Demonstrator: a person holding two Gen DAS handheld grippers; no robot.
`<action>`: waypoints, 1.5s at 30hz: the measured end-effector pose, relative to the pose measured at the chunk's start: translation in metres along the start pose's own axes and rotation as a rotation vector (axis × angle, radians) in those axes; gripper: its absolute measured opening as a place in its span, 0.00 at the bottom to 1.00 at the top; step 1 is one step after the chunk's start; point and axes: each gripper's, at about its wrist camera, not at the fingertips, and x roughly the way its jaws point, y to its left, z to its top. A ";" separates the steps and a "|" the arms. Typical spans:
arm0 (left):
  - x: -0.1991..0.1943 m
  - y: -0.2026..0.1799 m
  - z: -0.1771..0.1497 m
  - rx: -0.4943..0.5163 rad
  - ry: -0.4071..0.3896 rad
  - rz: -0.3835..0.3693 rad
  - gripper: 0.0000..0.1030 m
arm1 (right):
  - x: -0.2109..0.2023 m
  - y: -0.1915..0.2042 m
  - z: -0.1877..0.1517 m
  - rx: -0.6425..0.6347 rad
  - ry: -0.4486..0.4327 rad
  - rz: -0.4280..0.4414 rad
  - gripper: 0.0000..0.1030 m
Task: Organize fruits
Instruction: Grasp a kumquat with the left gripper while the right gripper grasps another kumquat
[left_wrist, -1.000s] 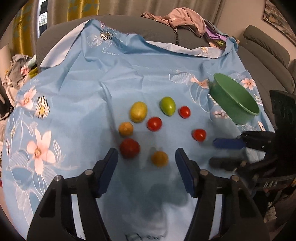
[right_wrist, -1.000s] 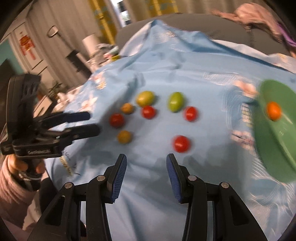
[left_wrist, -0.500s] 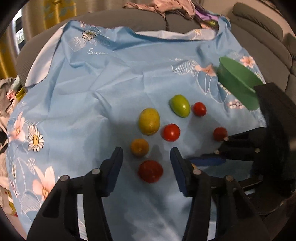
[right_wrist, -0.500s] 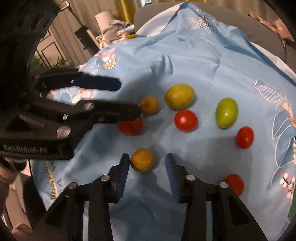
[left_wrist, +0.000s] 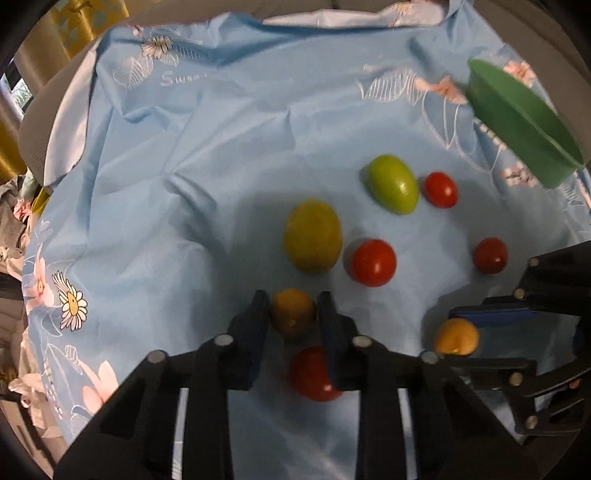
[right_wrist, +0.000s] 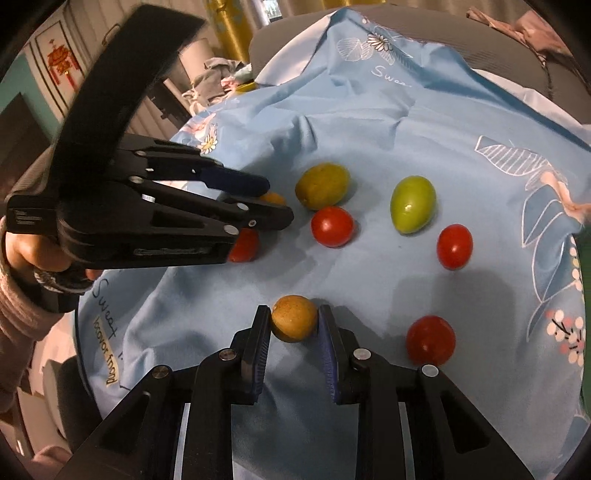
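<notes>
Blue floral cloth (left_wrist: 221, 155) over surface. Left claw (left_wrist: 293, 314) and right claw (right_wrist: 293, 325) each clamp small orange fruit across middle; soft, round, squeeze lightly.

Surface: a grey upholstered seat (right_wrist: 491, 48) is covered by a light blue cloth (left_wrist: 229, 140) printed with white and pink flowers.
Curtains: yellow patterned curtains (left_wrist: 70, 33) are seen at the upper left of the left wrist view.
Wall: a red hanging ornament (right_wrist: 59, 61) is seen on a panelled wall.
Clutter: crumpled clothing (right_wrist: 214, 79) is piled beyond the cloth; a pink garment (right_wrist: 524, 26) is draped on the seat back.
Light: the room is dimly lit.
</notes>
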 end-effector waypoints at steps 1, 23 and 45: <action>0.002 -0.001 0.001 0.003 0.016 0.002 0.25 | -0.001 -0.001 0.000 0.005 -0.005 0.003 0.26; -0.054 -0.050 -0.008 -0.106 -0.143 -0.060 0.26 | -0.055 -0.021 -0.017 0.079 -0.101 -0.045 0.26; -0.106 -0.119 -0.006 -0.078 -0.236 -0.077 0.26 | -0.138 -0.049 -0.047 0.181 -0.259 -0.149 0.26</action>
